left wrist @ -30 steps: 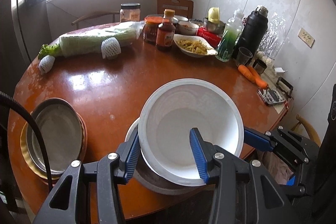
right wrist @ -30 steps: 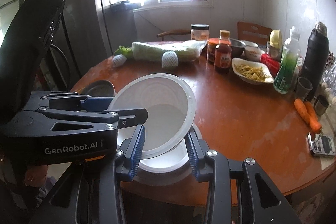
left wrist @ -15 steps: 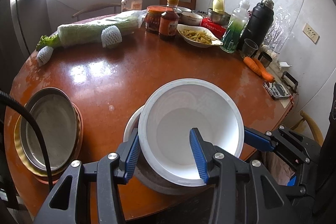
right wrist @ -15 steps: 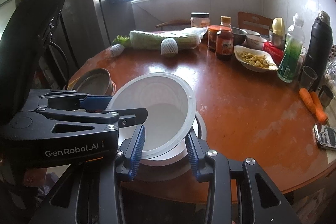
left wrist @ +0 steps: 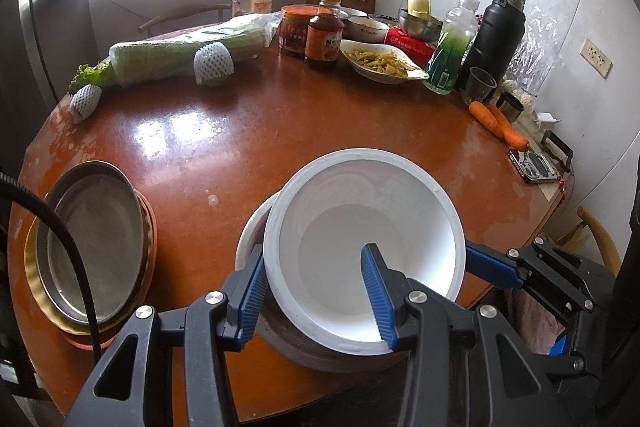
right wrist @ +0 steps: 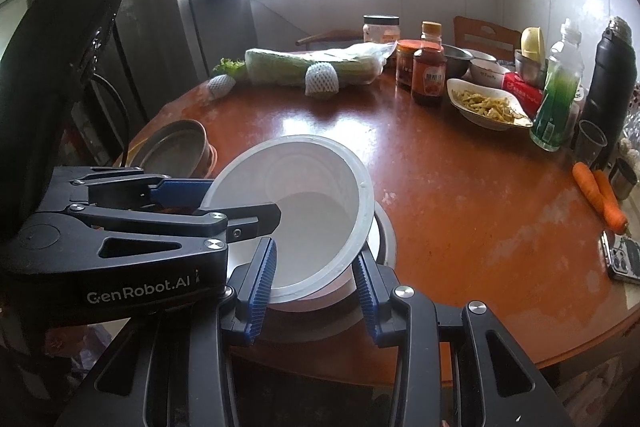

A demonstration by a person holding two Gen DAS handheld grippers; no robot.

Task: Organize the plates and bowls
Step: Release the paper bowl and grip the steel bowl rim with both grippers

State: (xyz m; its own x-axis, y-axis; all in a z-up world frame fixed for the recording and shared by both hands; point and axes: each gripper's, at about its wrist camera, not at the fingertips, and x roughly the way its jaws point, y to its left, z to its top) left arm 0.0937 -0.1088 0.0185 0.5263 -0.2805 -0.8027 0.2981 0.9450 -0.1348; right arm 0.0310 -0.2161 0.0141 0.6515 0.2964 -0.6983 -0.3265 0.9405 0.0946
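A large white bowl [left wrist: 360, 227] hangs tilted above a white plate [left wrist: 250, 227] and a grey dish [left wrist: 296, 347] at the table's near edge. My left gripper [left wrist: 316, 297] is shut on the white bowl's near rim, one finger inside and one outside. It also shows in the right wrist view [right wrist: 224, 203]. My right gripper [right wrist: 314, 285] is open around the bowl's lower edge [right wrist: 304, 227], fingers not pressing it. A metal plate [left wrist: 92, 239] sits on a gold plate [left wrist: 30, 267] at the left.
The round brown table [left wrist: 320, 131] carries a wrapped cabbage [left wrist: 180, 55], sauce jars [left wrist: 324, 39], a dish of food [left wrist: 380, 65], a green bottle [left wrist: 448, 55], a black flask [left wrist: 496, 35], carrots [left wrist: 496, 123] and a phone [left wrist: 534, 167] along its far and right edges.
Both grippers and the white bowl have drawn back slightly toward the table's near edge. The grip on the bowl is unchanged.
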